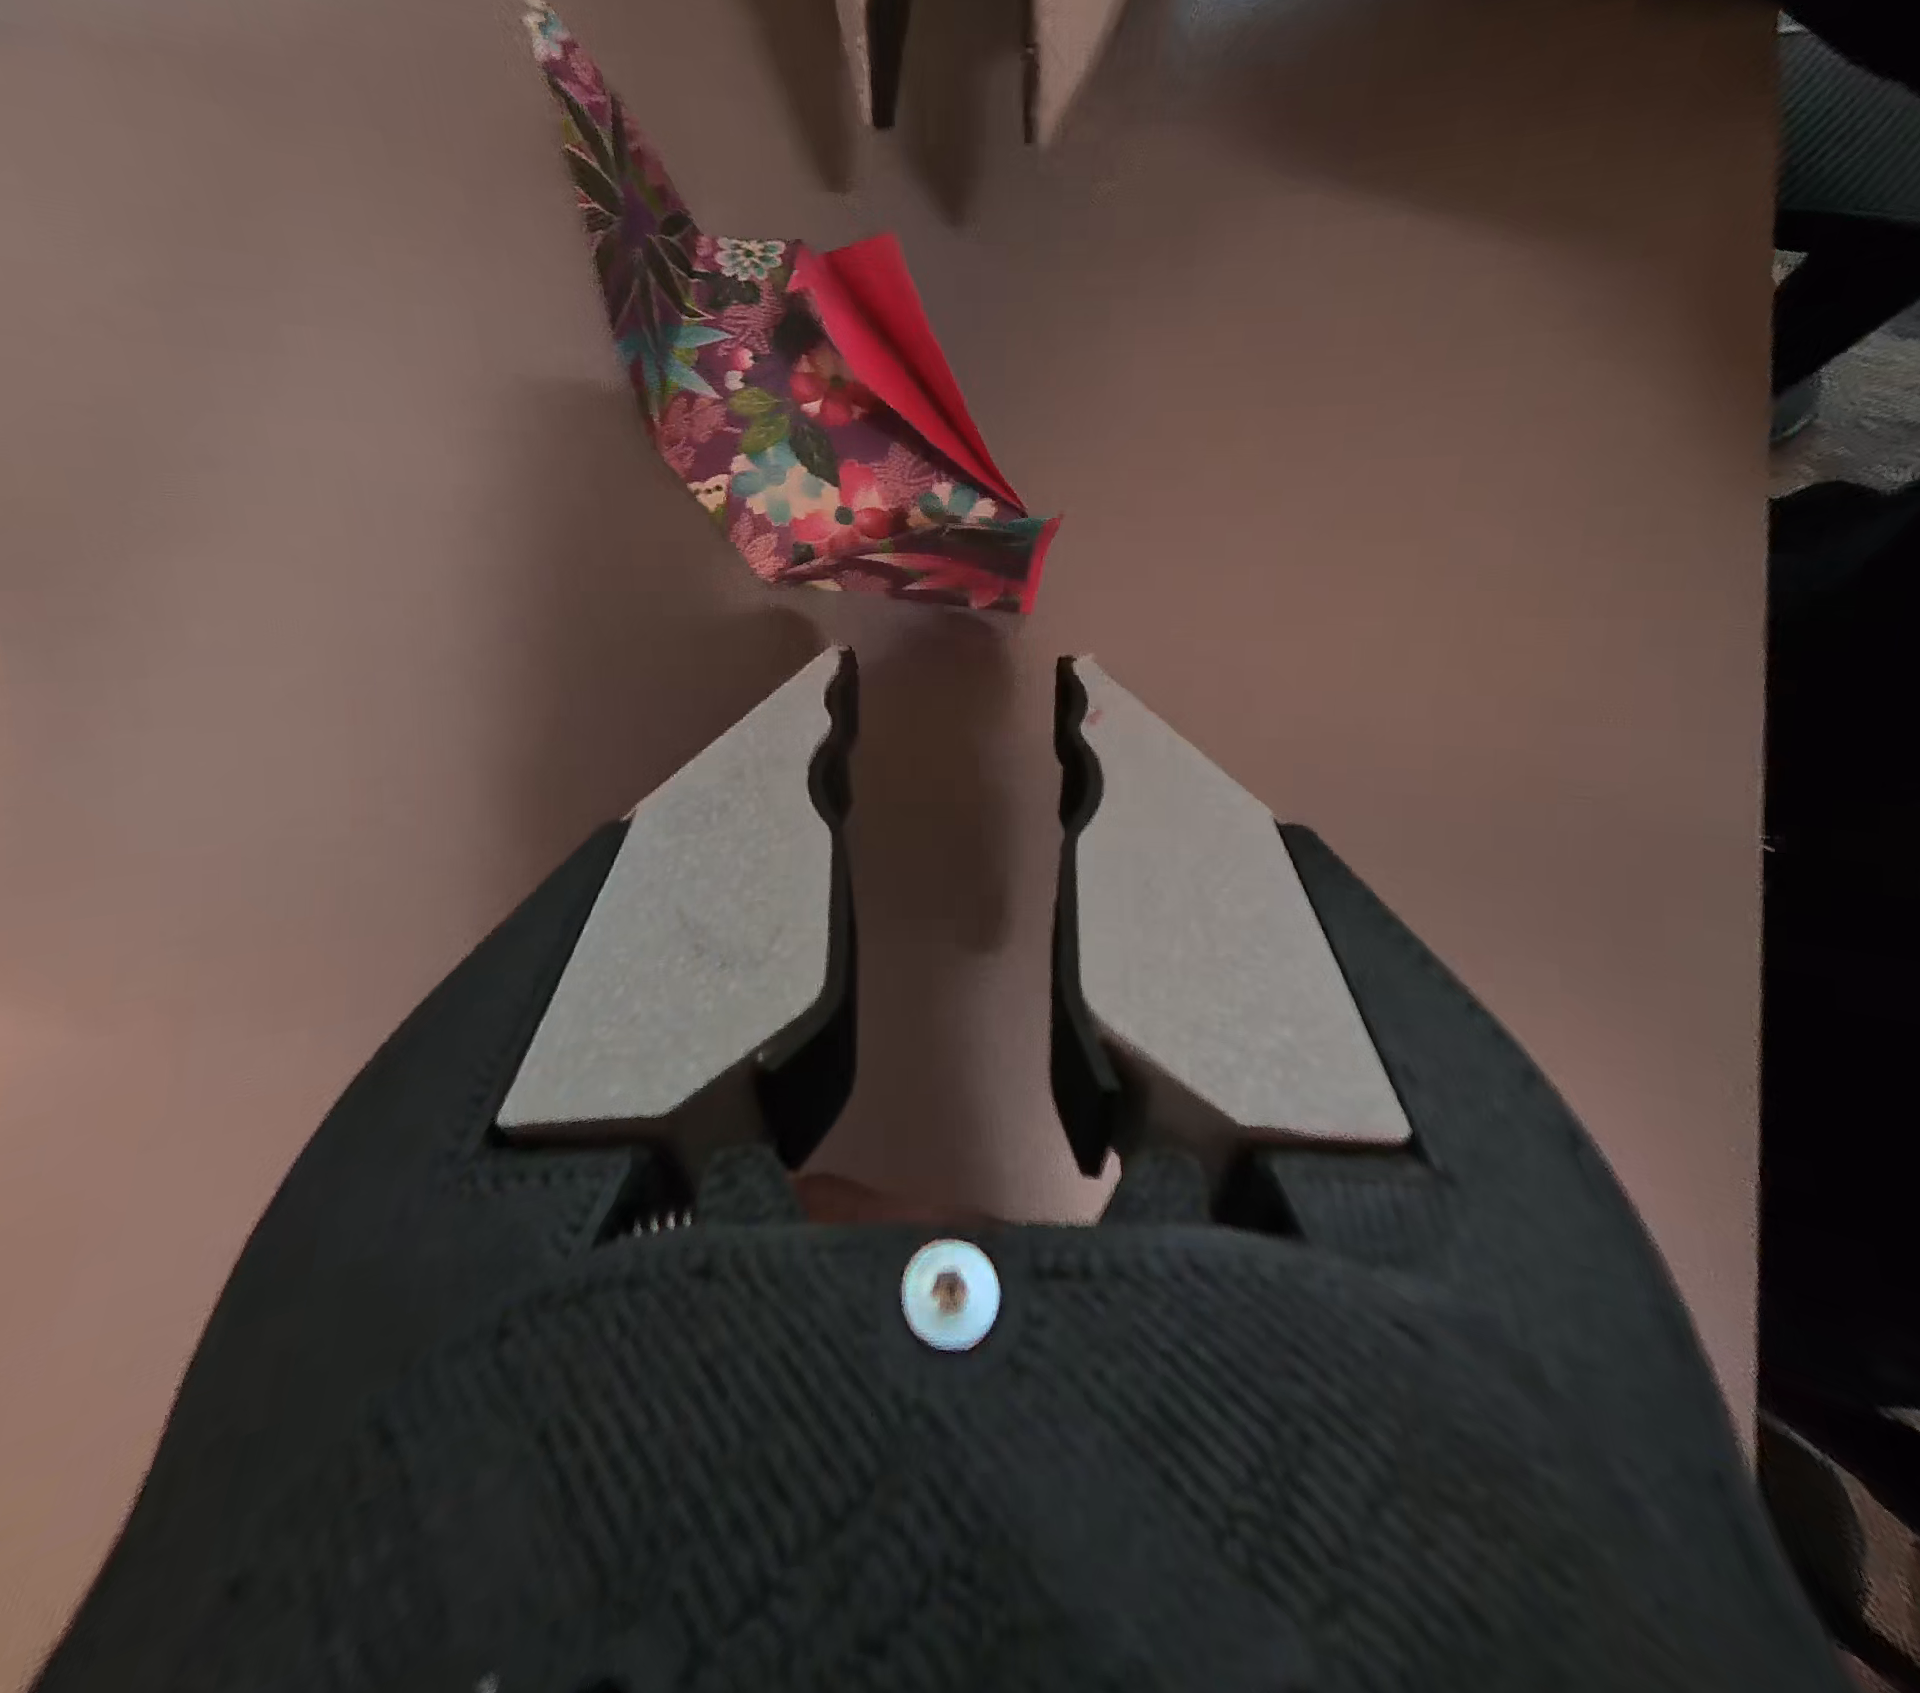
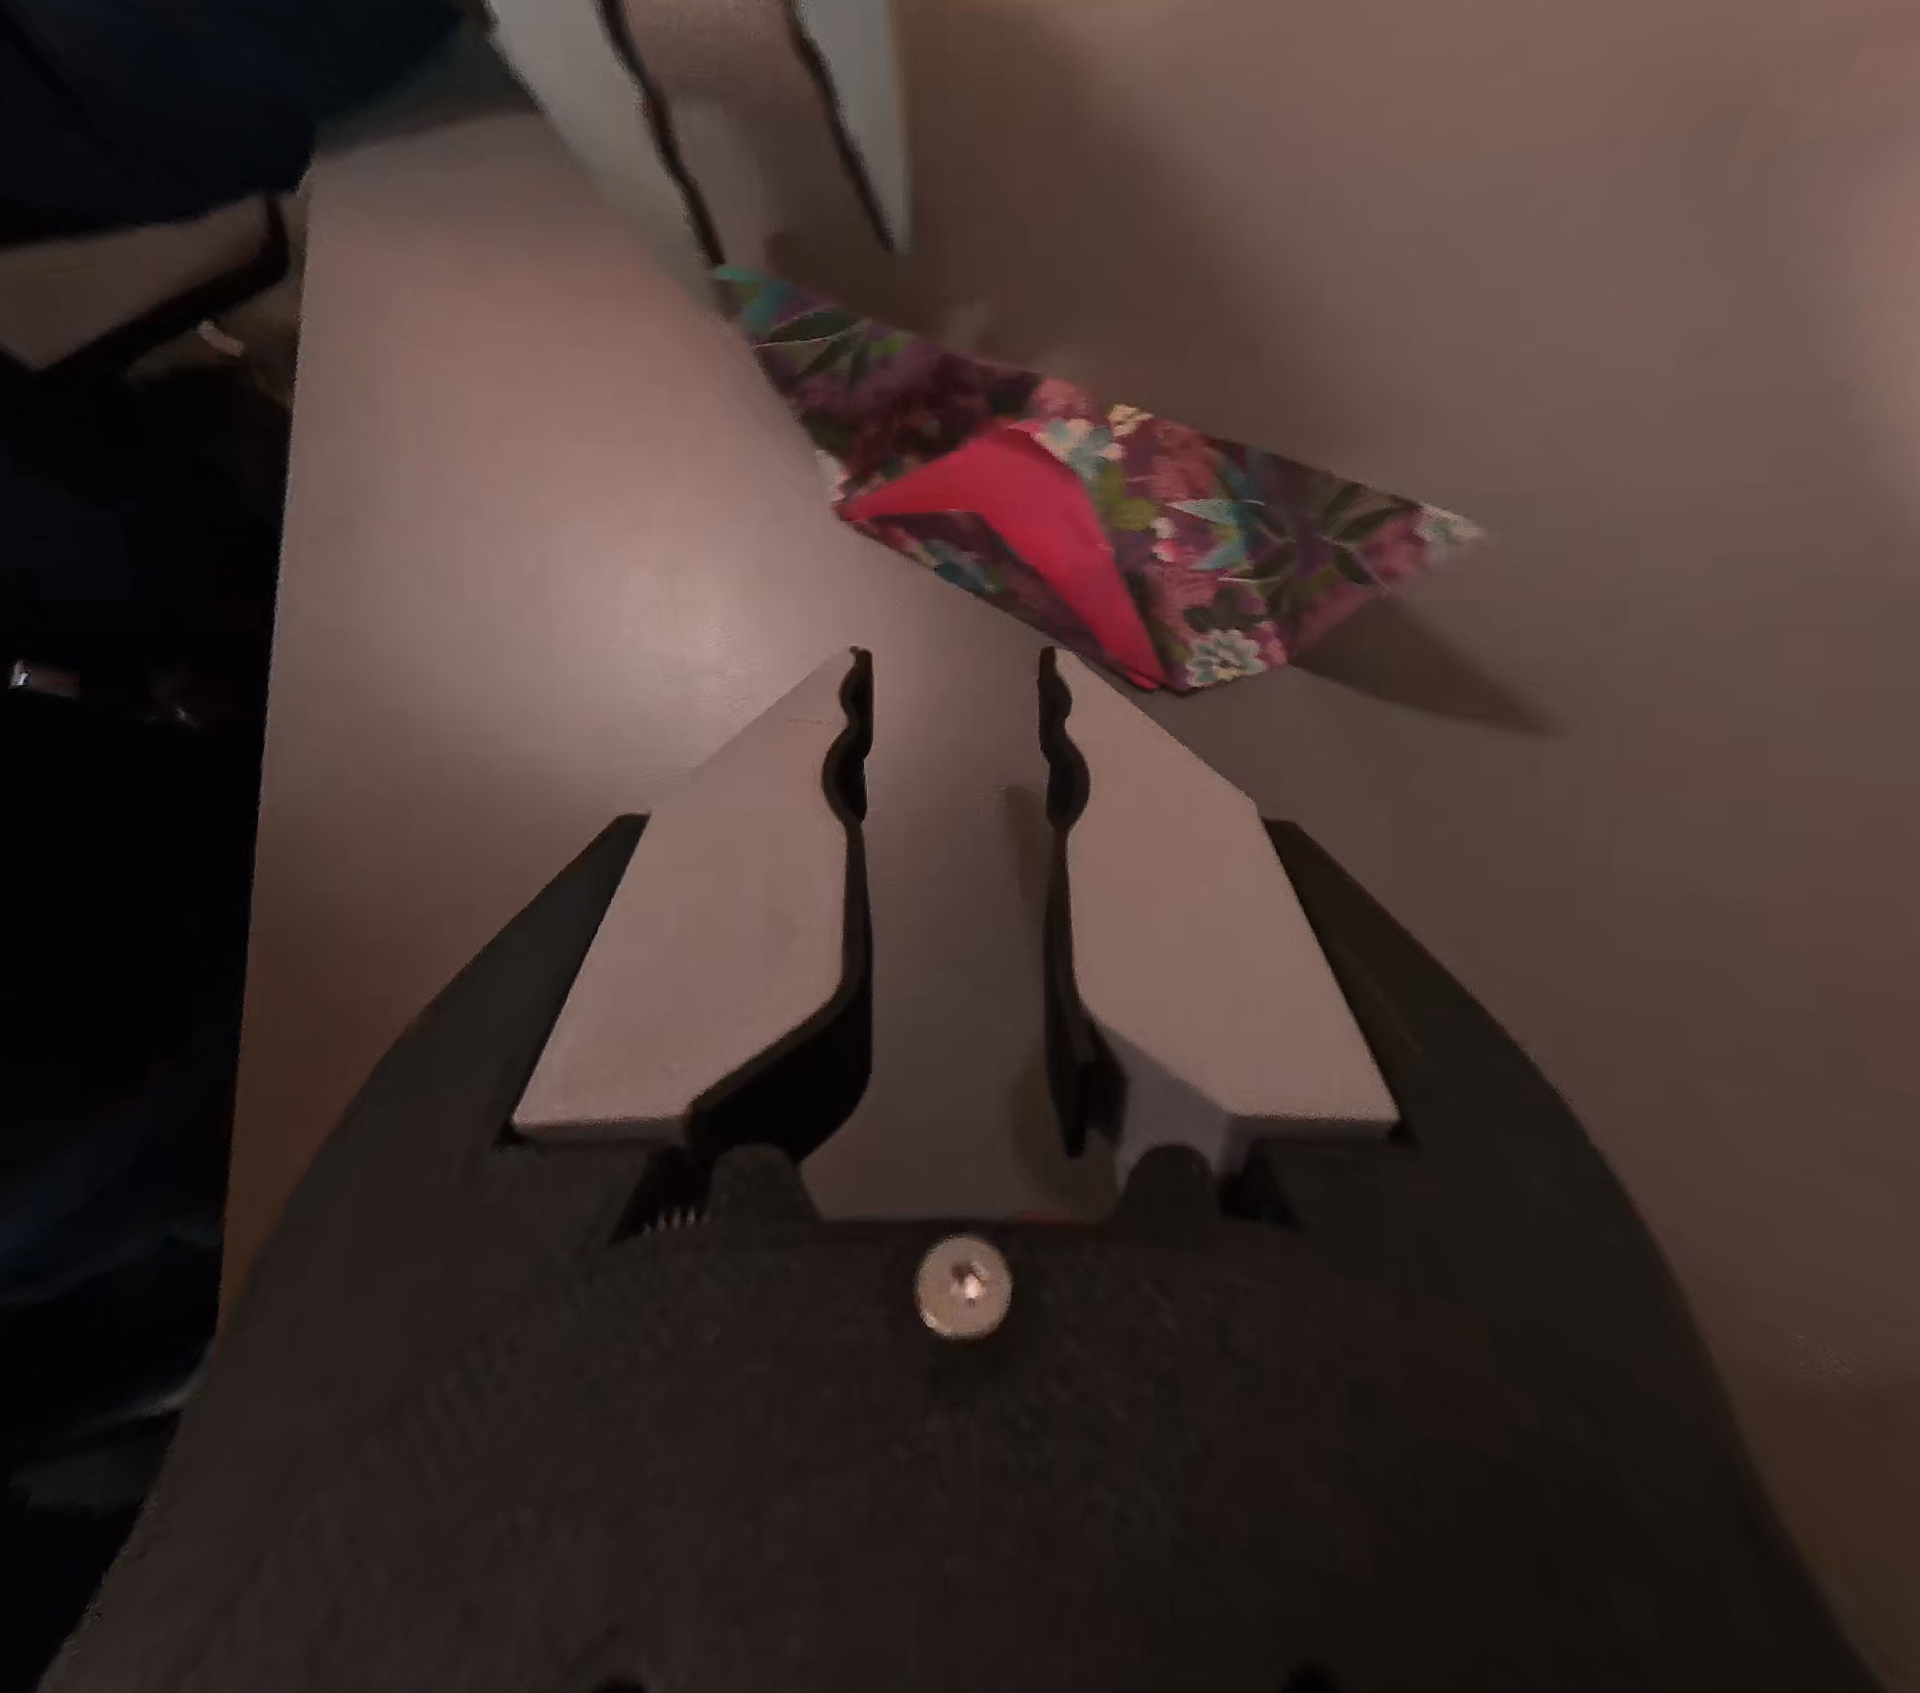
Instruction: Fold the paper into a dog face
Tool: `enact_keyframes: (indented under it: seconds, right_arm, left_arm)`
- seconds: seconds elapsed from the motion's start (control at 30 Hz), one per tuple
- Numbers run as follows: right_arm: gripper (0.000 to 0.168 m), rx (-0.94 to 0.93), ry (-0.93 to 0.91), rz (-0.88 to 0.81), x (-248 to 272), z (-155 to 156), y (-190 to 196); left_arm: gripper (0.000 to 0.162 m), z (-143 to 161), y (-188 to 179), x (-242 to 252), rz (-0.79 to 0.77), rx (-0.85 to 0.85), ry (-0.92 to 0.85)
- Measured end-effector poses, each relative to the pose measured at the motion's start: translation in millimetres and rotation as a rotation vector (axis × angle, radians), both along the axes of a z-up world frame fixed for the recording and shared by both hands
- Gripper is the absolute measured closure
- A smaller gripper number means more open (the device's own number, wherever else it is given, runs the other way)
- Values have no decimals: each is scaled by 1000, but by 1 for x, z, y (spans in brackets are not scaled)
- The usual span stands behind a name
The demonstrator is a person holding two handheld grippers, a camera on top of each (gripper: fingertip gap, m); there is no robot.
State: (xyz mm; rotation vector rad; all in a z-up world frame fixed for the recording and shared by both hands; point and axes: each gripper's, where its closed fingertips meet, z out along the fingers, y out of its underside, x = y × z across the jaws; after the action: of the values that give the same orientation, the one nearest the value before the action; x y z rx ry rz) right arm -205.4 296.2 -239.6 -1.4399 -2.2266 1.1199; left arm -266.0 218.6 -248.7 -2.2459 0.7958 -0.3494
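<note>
A folded paper (image 1: 769, 396), purple floral outside and red inside, lies on the pale table (image 1: 312, 500). One flap is turned up and shows red. My left gripper (image 1: 956, 656) is open and empty, just short of the paper's near corner. My right gripper (image 1: 956, 126) comes in from the far side, open, above and beyond the paper. In the right wrist view the paper (image 2: 1195, 521) lies just ahead and right of my open right gripper (image 2: 951, 656). The left gripper (image 2: 800, 251) hangs over the paper's far corner there.
The table's edge (image 1: 1766, 708) runs down the right side of the left wrist view, with dark floor and a chair beyond. In the right wrist view the table edge (image 2: 281, 604) is at the left, with a person's dark clothing and a hand (image 2: 239, 313) beside it. Across from one pair of fingers to the other is roughly 11 cm.
</note>
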Motion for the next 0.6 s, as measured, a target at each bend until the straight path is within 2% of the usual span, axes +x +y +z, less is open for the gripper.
enact_keyframes:
  seconds: [0.13,0.23,0.4,0.53,0.6]
  right_arm:
    - [138,-33,6,-159,-13,-1,27]
    - [134,-74,-6,-199,-21,-6,30]
    - [133,-28,-31,-276,-32,-19,51]
    - [133,-109,33,-249,-42,-5,51]
    - [129,-137,21,-206,-48,-8,44]
  left_arm:
    - [125,3,-3,-8,22,-10,-21]
    - [124,-8,-6,-11,19,-47,21]
    - [123,-24,-8,-20,30,-97,90]
    - [124,-17,-6,-17,28,-83,23]
    - [127,-11,-3,-9,20,-67,-34]
